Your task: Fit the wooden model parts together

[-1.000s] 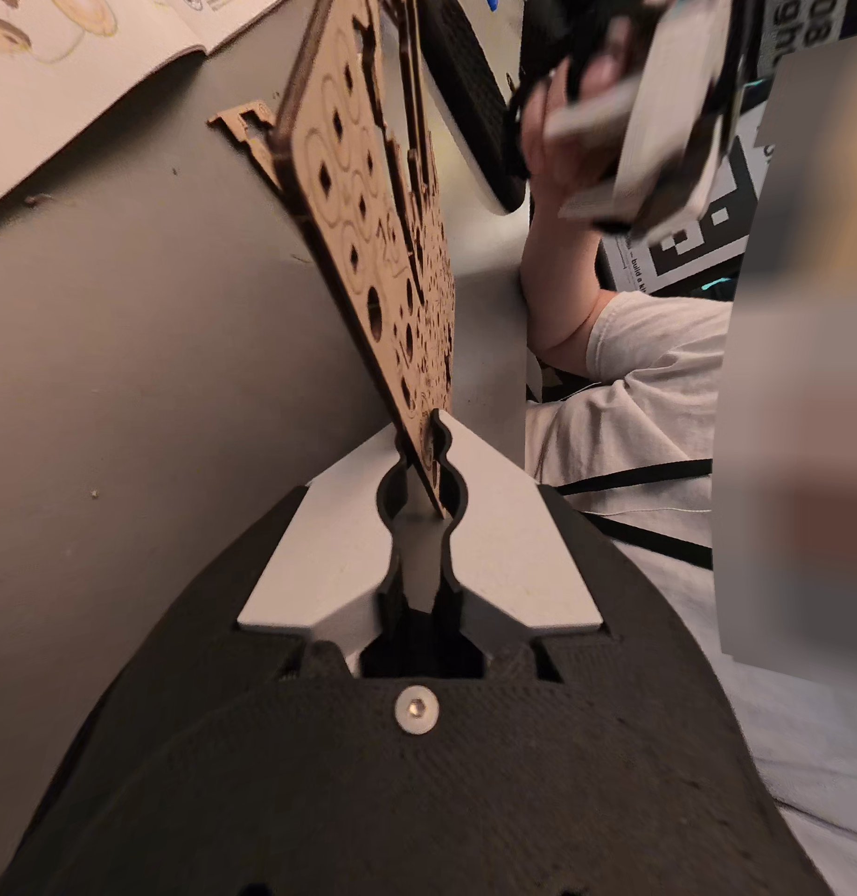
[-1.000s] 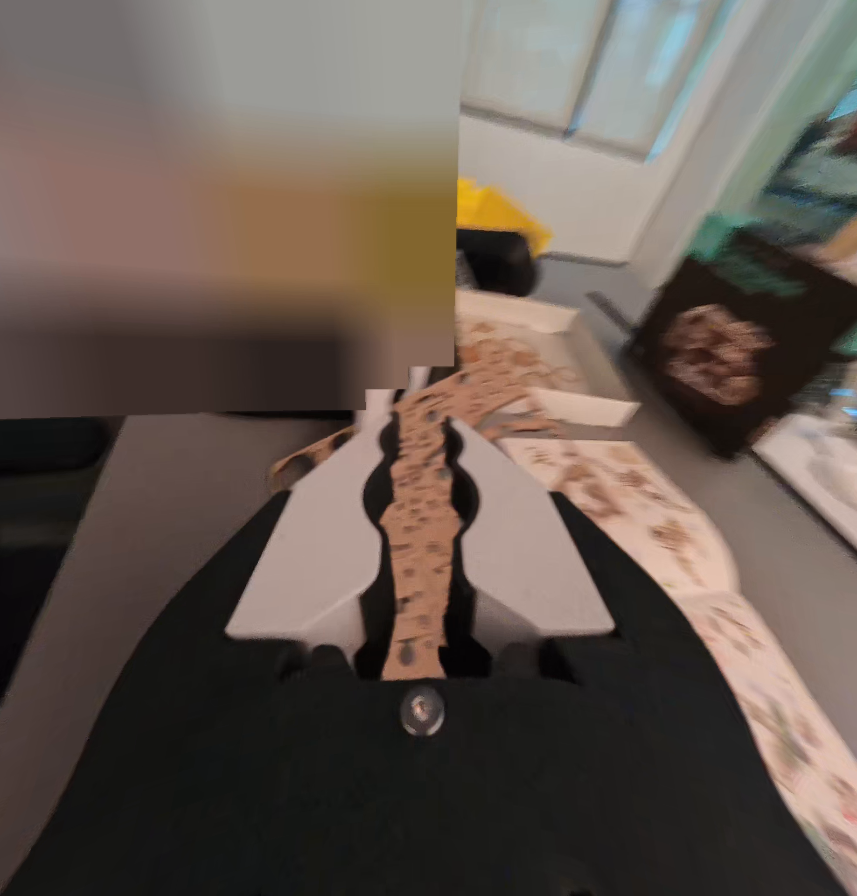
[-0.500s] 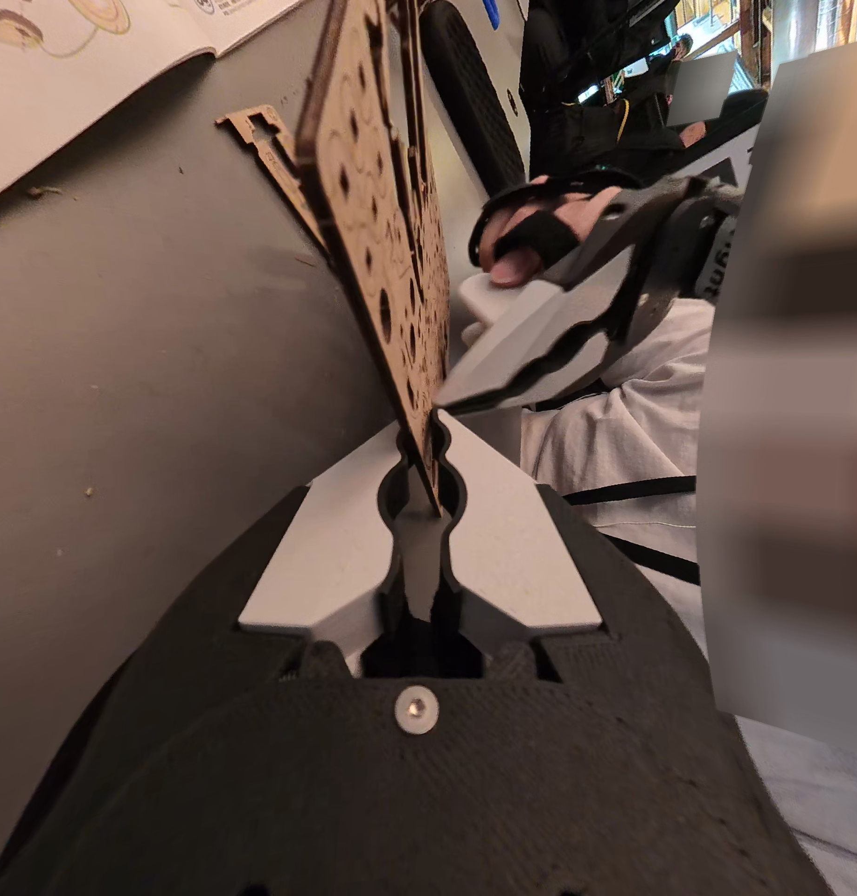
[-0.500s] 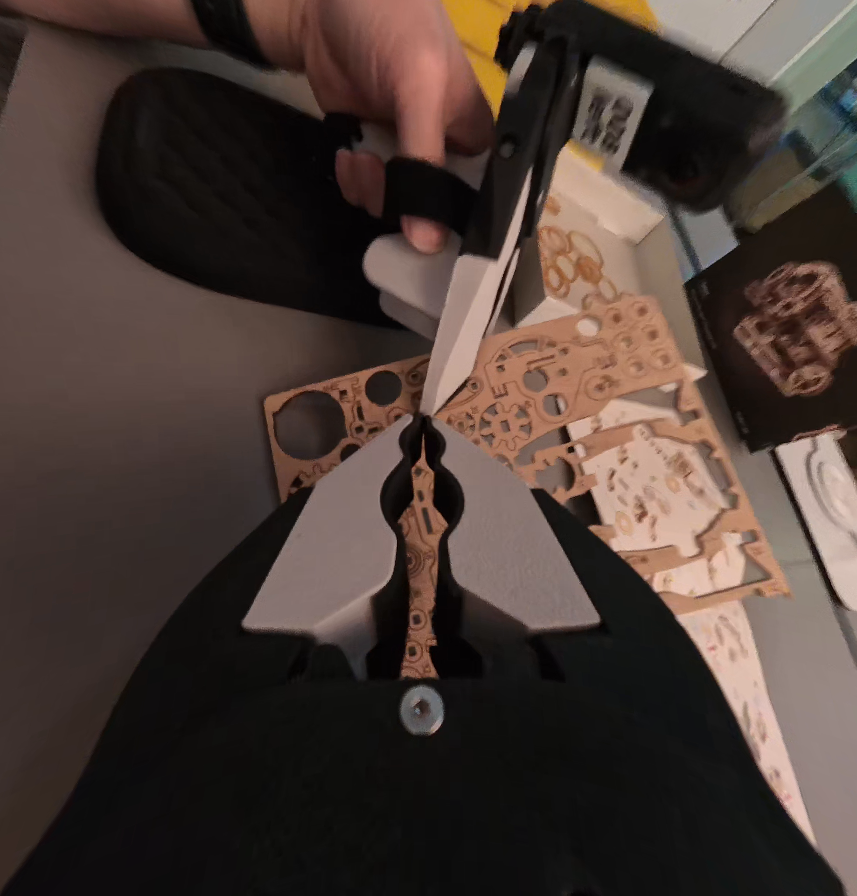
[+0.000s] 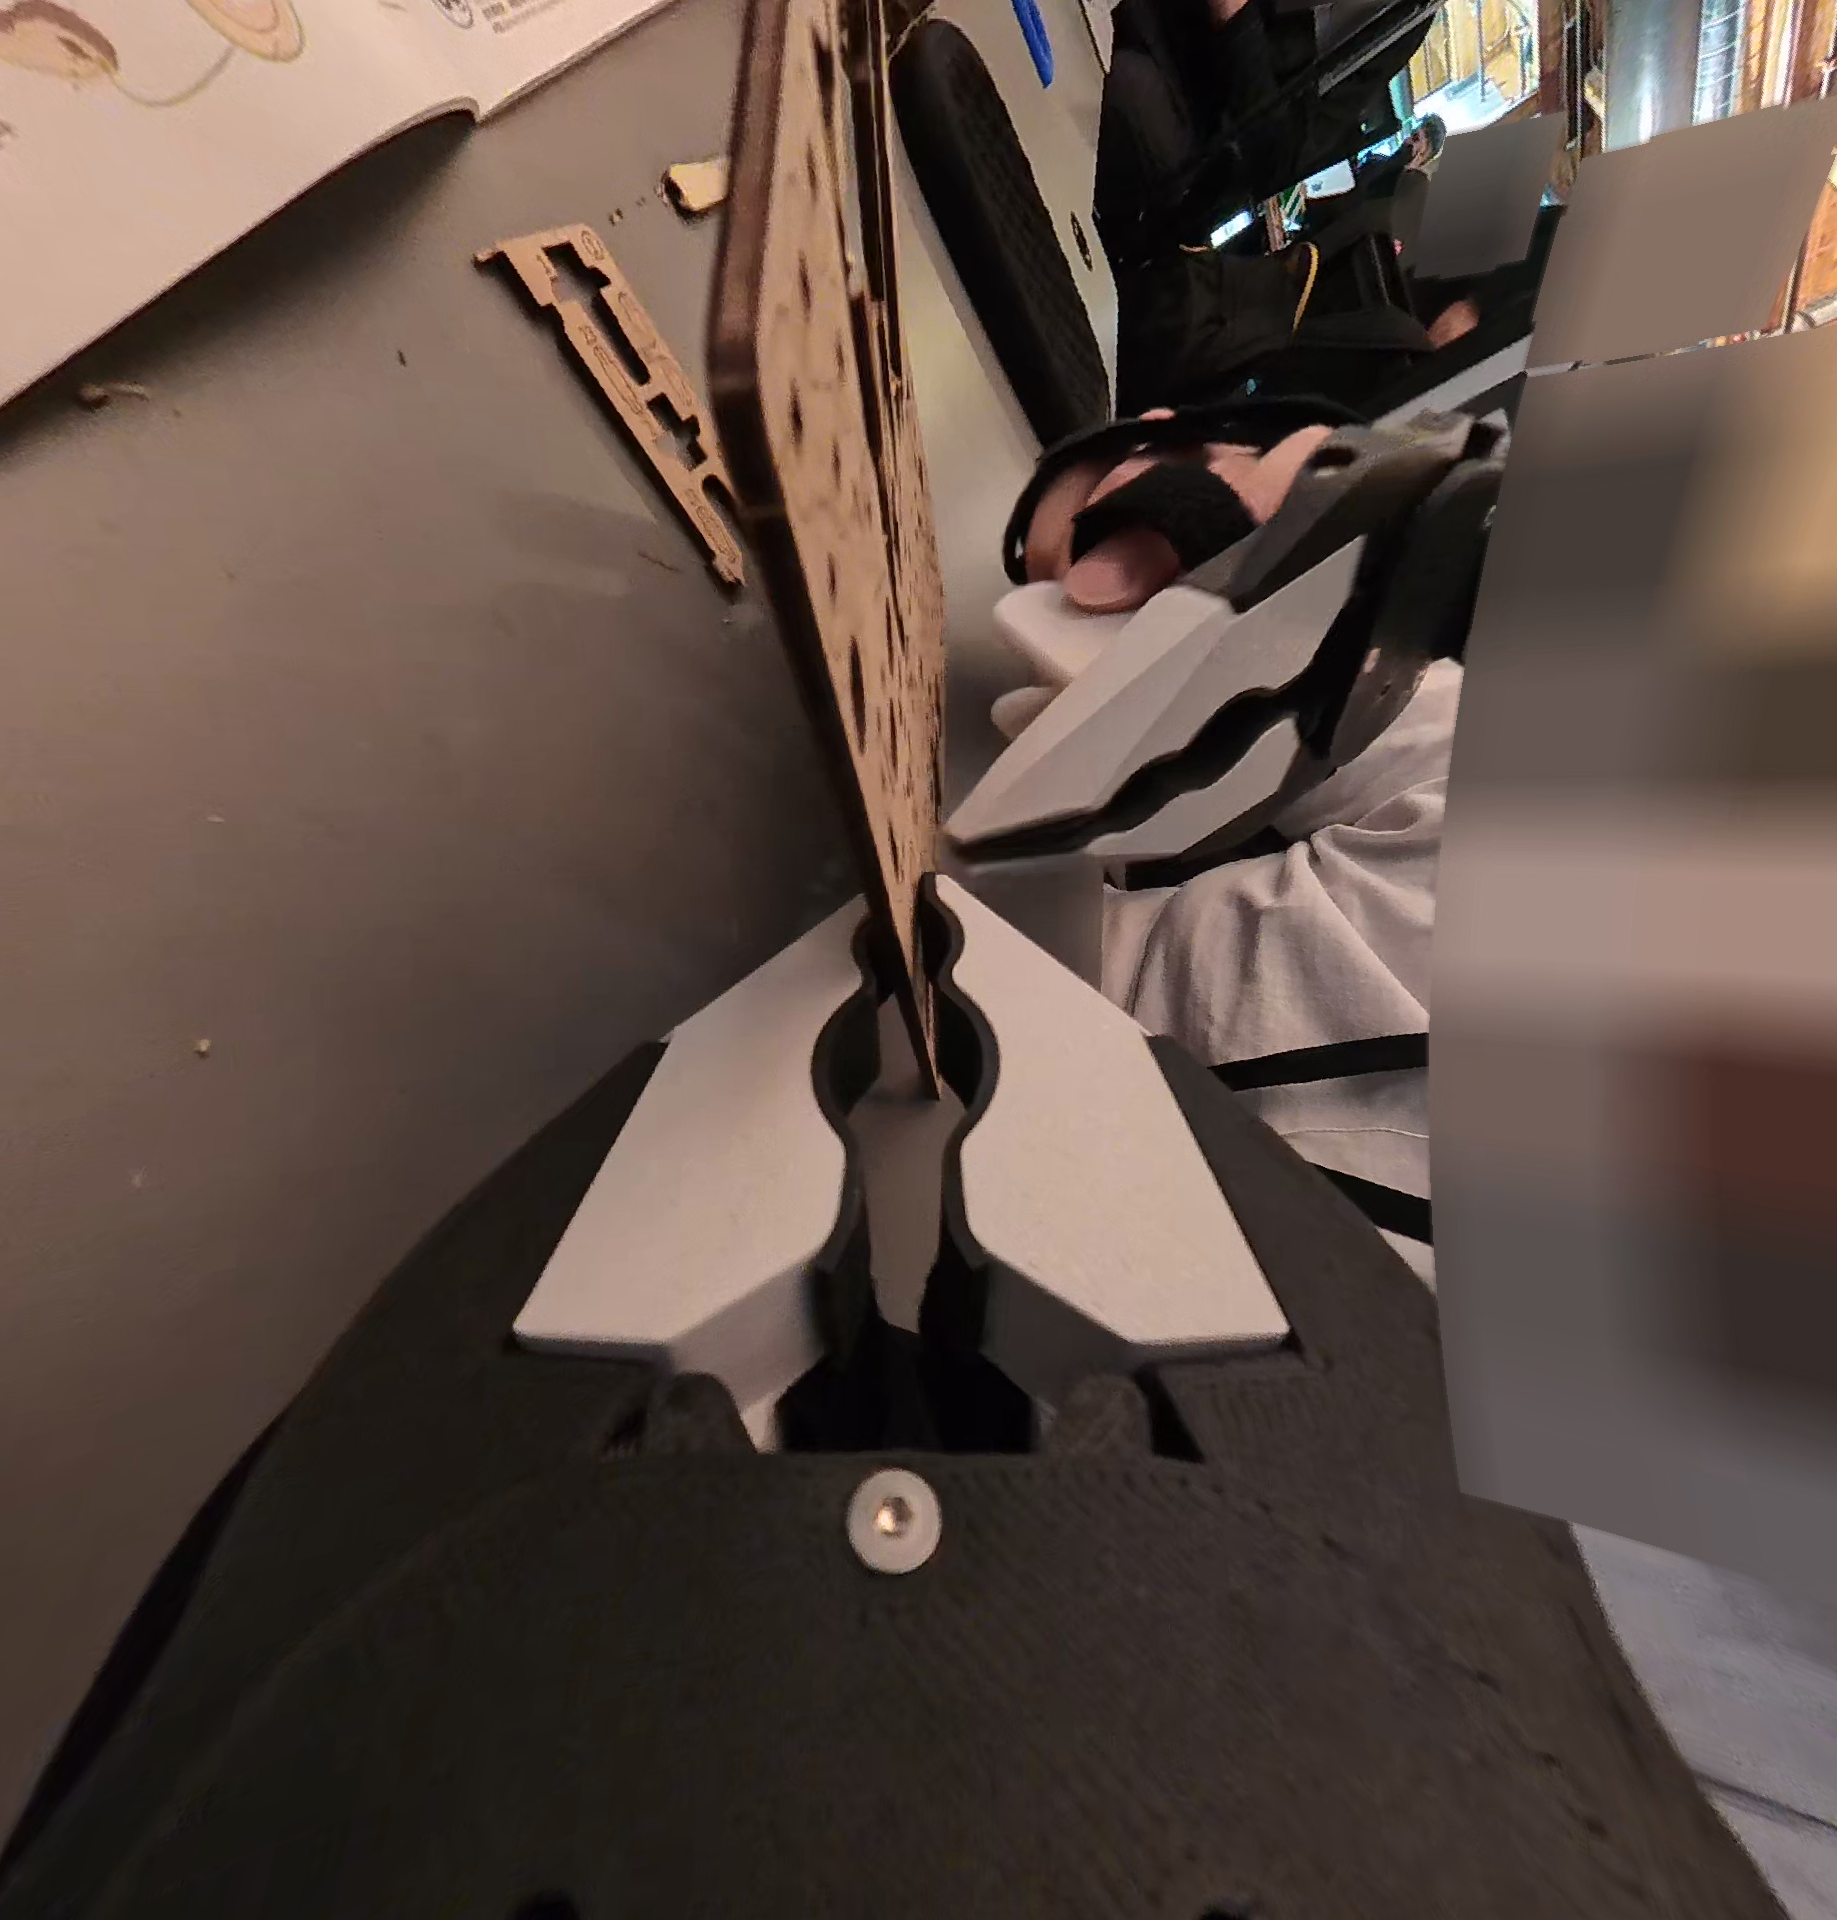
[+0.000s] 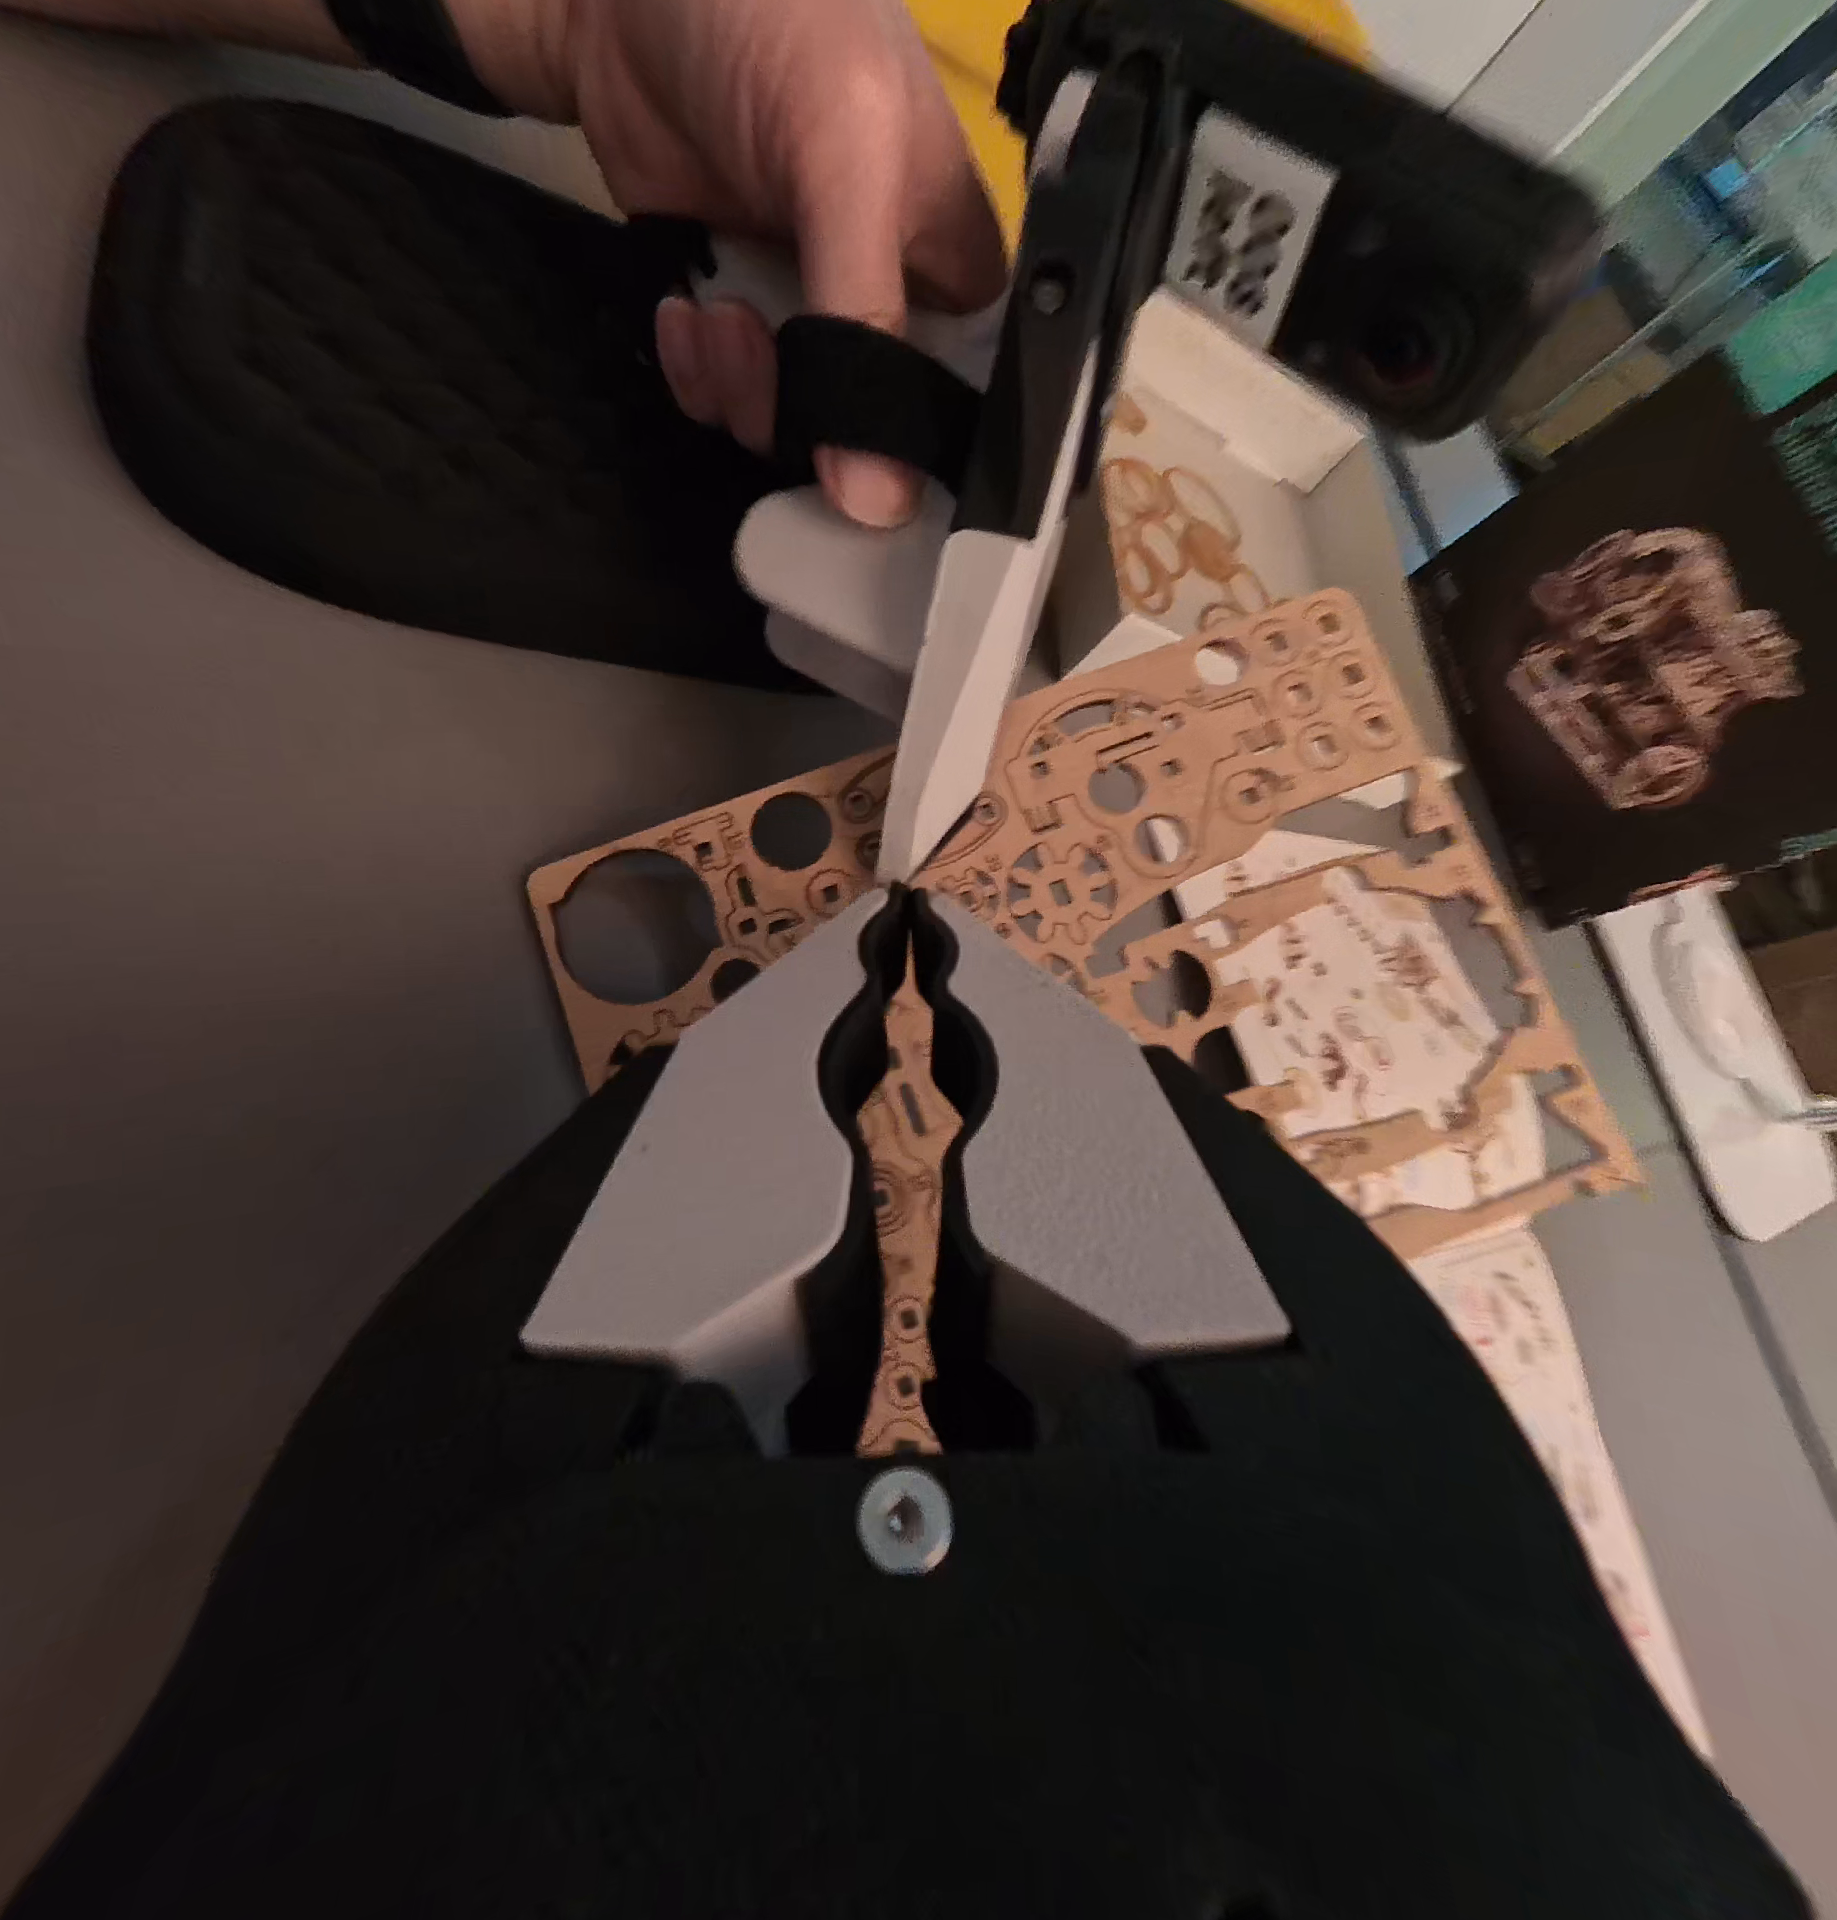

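My left gripper [image 5: 914, 935] is shut on the edge of a flat wooden parts sheet [image 5: 841, 520] and holds it up, edge-on to its camera. In the right wrist view the same sheet [image 6: 1257, 748] shows its cut-out face, with the left gripper [image 6: 909, 842] clamped on its upper edge. My right gripper [image 6: 903, 904] is shut, its tips right at the sheet's face beside the left gripper's tips; the wood seen in its gap is the sheet behind it. It also shows in the left wrist view [image 5: 961, 842], pointing at the sheet from the right.
A loose wooden piece [image 5: 633, 364] lies on the grey table [image 5: 270, 831] near an open instruction booklet [image 5: 218, 125]. A black pad [image 6: 394, 395], a white box of wooden rings [image 6: 1184, 520], a black model box [image 6: 1641, 665] and a white tray [image 6: 1724, 1081] surround the sheet. Less than 4 cm separates the two grippers' tips.
My right gripper has come down from high up and now points its shut tips against the sheet. The left gripper has kept its hold, with the sheet tilted slightly more upright.
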The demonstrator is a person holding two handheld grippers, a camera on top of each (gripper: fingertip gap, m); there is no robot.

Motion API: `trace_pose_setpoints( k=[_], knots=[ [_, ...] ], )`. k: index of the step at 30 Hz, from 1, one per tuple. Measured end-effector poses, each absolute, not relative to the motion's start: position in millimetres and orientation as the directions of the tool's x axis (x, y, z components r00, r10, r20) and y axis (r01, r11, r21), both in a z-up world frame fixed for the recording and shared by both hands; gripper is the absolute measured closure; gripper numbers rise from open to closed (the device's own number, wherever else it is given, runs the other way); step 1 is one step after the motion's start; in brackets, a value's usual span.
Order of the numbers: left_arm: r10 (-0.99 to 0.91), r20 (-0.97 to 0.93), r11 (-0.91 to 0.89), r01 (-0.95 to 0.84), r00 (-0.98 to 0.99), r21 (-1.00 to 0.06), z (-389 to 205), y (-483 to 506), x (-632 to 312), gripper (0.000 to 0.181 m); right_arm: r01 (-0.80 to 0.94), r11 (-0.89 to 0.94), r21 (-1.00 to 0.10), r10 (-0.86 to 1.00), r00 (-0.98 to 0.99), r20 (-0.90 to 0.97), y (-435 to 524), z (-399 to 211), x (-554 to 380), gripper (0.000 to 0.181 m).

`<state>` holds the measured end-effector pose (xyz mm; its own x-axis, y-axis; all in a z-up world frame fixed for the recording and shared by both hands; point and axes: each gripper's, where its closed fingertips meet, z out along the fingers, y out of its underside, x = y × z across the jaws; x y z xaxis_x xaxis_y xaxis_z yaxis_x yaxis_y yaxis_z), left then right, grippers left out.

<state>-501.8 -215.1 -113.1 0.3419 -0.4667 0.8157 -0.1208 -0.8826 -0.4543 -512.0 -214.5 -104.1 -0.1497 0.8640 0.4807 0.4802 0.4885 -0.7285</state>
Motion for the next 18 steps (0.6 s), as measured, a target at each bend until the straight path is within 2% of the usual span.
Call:
trace_pose_setpoints(
  k=[4, 8, 18],
  knots=[
    [-0.471, 0.819, -0.881, -0.136, 0.328, -0.452, -112, -218, -501, 0.181, 0.436, 0.45, -0.779, 0.887, -0.117, 0.447, -213, -89, -510, 0.181],
    [-0.473, 0.815, -0.88, -0.134, 0.335, -0.456, -112, -216, -501, 0.18, 0.485, 0.447, -0.751, 0.891, -0.171, 0.42, -214, -107, -509, 0.181],
    [-0.429, 0.853, -0.9, -0.065, 0.296, -0.43, -104, -209, -504, 0.168, 0.497, 0.446, -0.745, 0.891, -0.167, 0.422, -212, -109, -507, 0.181]
  ],
)
